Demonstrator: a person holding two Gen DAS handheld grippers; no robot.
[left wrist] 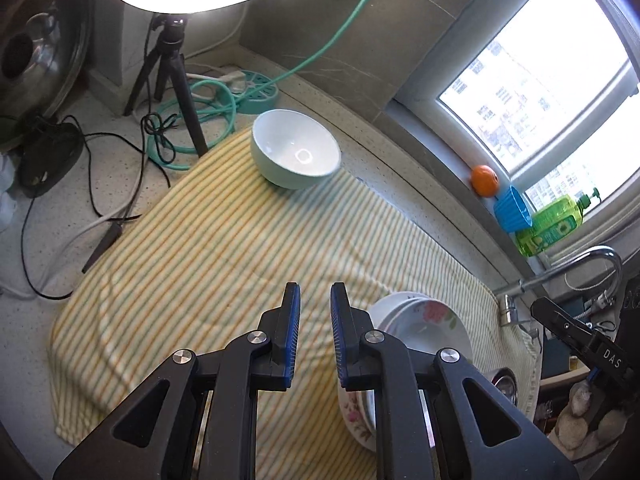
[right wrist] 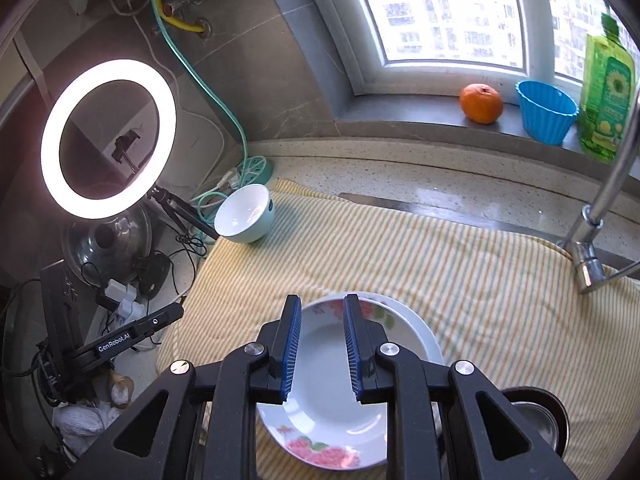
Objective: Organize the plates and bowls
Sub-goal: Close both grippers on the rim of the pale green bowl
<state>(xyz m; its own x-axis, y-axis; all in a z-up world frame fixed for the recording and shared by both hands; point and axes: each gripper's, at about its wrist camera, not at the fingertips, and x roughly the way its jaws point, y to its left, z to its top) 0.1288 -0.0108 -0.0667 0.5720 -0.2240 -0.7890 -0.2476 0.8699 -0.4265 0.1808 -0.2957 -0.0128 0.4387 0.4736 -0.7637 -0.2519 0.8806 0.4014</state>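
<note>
The left gripper (left wrist: 315, 334) has its two blue-padded fingers (left wrist: 294, 312) parted by a narrow gap with nothing between them, poised above the striped cloth (left wrist: 224, 240). The right gripper (right wrist: 319, 346) shows its two fingers (right wrist: 293, 340) set a little wider apart, also empty, hanging over the floral plate (right wrist: 324, 408). That plate is white and shallow, with pink flower sprays and green leaves on its rim, and it lies on top of a plain white plate (right wrist: 428, 340) whose edge shows beyond it; the two make one stack near the front of the cloth, seen in the left wrist view just right of the left fingers as the same floral plate (left wrist: 424, 320). One bowl (left wrist: 296, 148), pale mint outside and glossy white inside, sits upright at the far corner of the cloth, well apart from the stack; the right wrist view shows the same bowl (right wrist: 245, 213) at the far left edge. The cloth, yellow and green in thin stripes, covers the speckled bench (right wrist: 360, 160). A ring light (right wrist: 108, 138) on a tripod stands at the far left of the bench. On the window sill are one orange (right wrist: 481, 103), one blue ribbed cup (right wrist: 546, 111) and one green bottle (right wrist: 606, 92), side by side. A steel tap (right wrist: 592, 236) rises at the right.
</note>
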